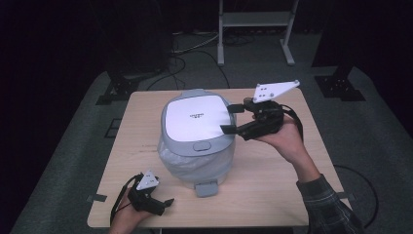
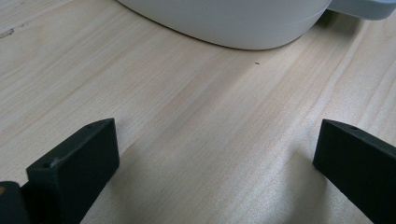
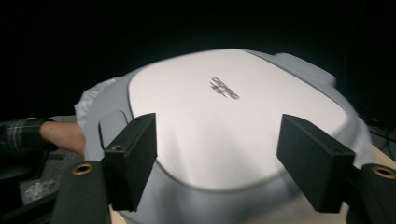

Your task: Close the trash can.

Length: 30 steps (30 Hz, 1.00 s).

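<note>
A grey bin (image 1: 197, 165) with a flat white lid (image 1: 195, 117) and a plastic liner stands in the middle of the wooden table (image 1: 272, 185). A grey pedal (image 1: 206, 188) sticks out at its front. My right gripper (image 1: 232, 118) is open at the lid's right edge, level with it, with nothing between its fingers. In the right gripper view the right gripper (image 3: 219, 135) frames the lid (image 3: 233, 121). My left gripper (image 1: 167, 204) rests open near the table's front left edge. In the left gripper view the left gripper (image 2: 217, 140) faces the bin's base (image 2: 233, 23) over bare wood.
A white metal frame (image 1: 253, 29) stands on the floor behind the table, with cables (image 1: 190, 53) and dark stand feet (image 1: 341, 85) around it. The person's left forearm (image 3: 60, 135) shows beyond the bin in the right gripper view.
</note>
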Motion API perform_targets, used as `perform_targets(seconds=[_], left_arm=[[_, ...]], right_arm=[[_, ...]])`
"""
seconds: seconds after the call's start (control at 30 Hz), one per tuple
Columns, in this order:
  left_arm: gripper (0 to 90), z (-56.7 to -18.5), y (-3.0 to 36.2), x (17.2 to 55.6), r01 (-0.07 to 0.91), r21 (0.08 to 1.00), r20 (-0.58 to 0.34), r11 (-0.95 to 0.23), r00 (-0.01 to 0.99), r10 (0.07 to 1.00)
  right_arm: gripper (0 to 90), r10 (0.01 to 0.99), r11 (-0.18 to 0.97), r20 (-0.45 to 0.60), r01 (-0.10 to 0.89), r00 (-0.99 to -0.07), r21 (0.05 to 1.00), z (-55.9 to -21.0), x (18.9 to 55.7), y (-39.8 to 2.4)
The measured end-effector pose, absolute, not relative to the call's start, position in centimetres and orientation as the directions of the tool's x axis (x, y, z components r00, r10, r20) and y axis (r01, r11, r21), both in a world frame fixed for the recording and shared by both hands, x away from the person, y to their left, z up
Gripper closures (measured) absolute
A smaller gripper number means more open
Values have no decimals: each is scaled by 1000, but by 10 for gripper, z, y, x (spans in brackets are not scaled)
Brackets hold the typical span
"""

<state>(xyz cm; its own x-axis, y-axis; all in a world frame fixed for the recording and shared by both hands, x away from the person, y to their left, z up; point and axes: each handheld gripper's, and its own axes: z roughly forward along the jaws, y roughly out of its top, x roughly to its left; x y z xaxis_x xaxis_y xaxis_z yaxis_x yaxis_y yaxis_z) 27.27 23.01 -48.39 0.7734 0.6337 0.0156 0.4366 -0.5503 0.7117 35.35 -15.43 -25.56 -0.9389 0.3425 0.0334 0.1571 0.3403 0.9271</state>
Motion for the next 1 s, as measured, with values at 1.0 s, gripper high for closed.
perform_targets(seconds=[1.0], left_arm=[[0, -484, 230, 273, 437, 711, 16, -551, 774, 634]], right_arm=[[96, 609, 278, 54, 276, -791, 920, -348, 315, -269]])
